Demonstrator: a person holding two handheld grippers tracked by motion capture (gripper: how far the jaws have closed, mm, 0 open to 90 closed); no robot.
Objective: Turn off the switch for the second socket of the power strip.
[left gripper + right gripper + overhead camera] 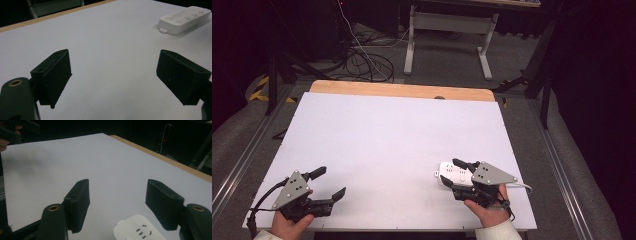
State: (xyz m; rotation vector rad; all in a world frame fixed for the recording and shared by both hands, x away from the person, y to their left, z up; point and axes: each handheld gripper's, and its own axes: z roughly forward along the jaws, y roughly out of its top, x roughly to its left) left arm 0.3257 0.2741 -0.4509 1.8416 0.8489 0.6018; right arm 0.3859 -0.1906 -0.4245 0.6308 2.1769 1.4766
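A white power strip (454,173) lies flat on the white board at the right front. My right gripper (452,171) is open right over it, one jaw on each side of the strip and not pressing it. In the right gripper view its socket end (139,230) lies low between the spread jaws of the right gripper (117,182). My left gripper (328,183) stands open at the front left with nothing between its jaws. From the left gripper (113,53) the power strip (183,19) shows far off at the upper right.
The white board (392,135) covers a wooden table whose bare edge (402,90) runs along the back. Behind it are a white desk frame (447,30) and floor cables (362,60). Metal rails (562,165) flank the table.
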